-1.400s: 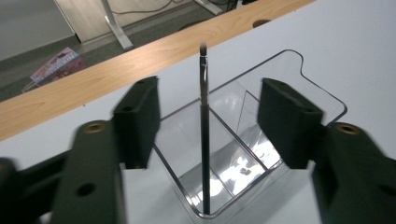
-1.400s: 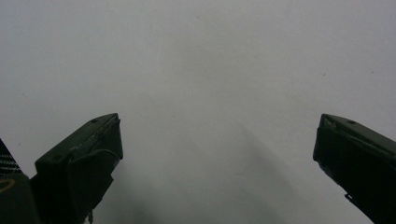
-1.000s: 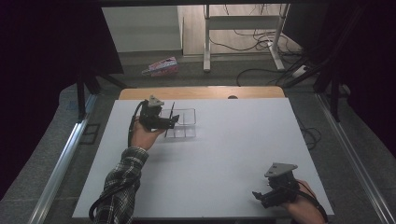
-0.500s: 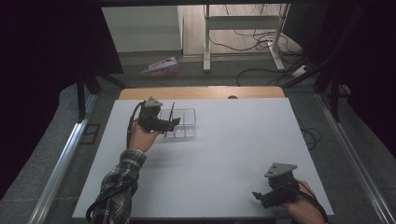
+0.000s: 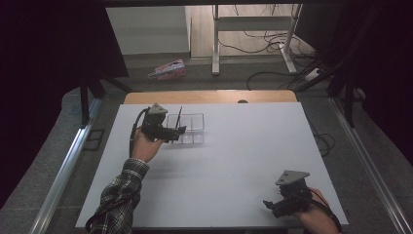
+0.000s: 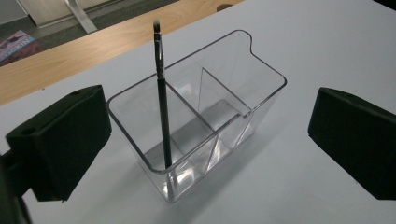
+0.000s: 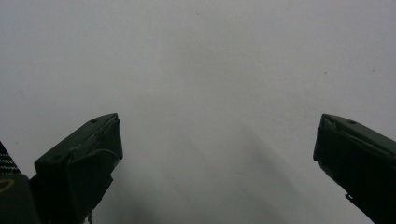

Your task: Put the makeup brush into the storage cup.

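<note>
A thin black brush (image 6: pixel 161 100) with a pale tip is standing nearly upright in the end compartment of a clear, glossy, rounded-corner plastic organizer (image 6: pixel 261 95) toward the far left of the matte white table (image 5: pixel 234 161). I am watching the left gripper (image 5: pixel 179 130) hanging beside the organizer, its blocky black jaws spread wide on either side and touching nothing. The right gripper (image 5: pixel 269 204) is idling near the front right edge, jaws wide over bare surface. Compared with a second ago, nothing is visibly shifting.
</note>
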The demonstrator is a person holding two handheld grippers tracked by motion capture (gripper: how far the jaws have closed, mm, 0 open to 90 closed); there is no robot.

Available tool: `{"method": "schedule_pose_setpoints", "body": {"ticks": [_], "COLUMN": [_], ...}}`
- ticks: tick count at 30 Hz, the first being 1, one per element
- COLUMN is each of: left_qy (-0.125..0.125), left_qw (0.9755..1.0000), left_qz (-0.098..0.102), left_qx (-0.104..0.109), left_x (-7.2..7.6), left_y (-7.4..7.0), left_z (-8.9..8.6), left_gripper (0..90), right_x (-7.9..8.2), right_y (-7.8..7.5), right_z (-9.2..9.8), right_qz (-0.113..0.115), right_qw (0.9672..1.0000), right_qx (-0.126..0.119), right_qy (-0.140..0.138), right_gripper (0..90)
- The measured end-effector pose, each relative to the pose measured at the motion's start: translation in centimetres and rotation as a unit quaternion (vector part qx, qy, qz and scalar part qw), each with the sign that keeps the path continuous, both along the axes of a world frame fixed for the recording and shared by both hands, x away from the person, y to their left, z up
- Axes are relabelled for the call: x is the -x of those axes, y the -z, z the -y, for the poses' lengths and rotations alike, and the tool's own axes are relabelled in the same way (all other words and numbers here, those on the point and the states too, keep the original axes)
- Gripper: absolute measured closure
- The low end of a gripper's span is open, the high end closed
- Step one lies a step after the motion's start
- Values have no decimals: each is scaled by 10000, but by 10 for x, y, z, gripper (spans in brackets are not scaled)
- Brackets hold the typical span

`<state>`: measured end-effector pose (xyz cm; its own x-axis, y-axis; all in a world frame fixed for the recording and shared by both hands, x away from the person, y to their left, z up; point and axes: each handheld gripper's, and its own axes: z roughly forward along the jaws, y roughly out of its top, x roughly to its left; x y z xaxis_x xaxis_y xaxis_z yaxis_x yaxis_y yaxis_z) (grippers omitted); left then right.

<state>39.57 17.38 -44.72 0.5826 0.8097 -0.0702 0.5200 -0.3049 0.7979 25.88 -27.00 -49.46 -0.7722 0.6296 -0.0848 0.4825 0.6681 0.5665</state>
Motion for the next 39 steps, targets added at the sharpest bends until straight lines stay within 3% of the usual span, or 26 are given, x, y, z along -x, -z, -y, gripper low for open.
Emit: {"method": "schedule_pose_setpoints", "body": {"ticks": [21, 39], "left_qy": [173, 143], "left_qw": [9998, 9999], "left_qz": [19, 1], "left_qx": [-100, -89], "left_x": [17, 35], "left_y": [-2, 8], "left_z": [5, -5], "left_gripper": [0, 0], "right_x": [0, 0], "right_y": [0, 0], "right_z": [1, 0], "right_qz": [5, 18], "right_qw": [10000, 10000], "right_qx": [-25, -23], "right_qy": [36, 42], "right_gripper": [8, 5]}}
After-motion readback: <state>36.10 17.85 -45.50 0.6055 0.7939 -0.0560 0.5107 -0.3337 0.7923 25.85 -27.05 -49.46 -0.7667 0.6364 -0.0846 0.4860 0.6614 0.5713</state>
